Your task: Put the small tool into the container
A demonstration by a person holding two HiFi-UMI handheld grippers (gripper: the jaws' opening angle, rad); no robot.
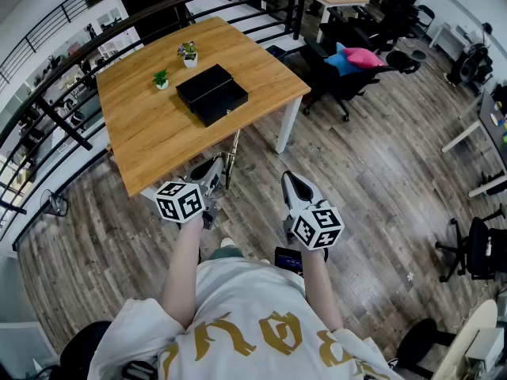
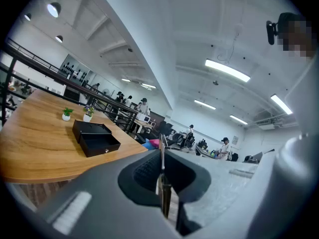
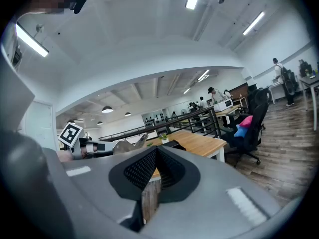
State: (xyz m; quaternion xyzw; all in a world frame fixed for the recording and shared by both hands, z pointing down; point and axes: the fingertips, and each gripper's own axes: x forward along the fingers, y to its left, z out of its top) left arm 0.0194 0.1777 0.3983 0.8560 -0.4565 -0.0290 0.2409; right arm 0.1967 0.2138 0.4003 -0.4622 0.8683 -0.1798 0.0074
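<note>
The left hand-held gripper (image 1: 215,169) is clamped on the small tool (image 1: 230,158), a thin metal piece that is probably stiff, light and slippery. It is gripped at one end. The open black box (image 1: 211,94) sits on the surface (image 1: 150,133), well ahead. The right hand-held gripper (image 1: 290,179) is pinched together and empty.

At lower centre the claw (image 2: 162,156) is closed on a thin metal tool (image 2: 165,195) held edge-on between its jaws. At the left, a wooden bench (image 2: 35,143) carries an open black box (image 2: 95,137), with two small plants (image 2: 66,114) behind it.
</note>
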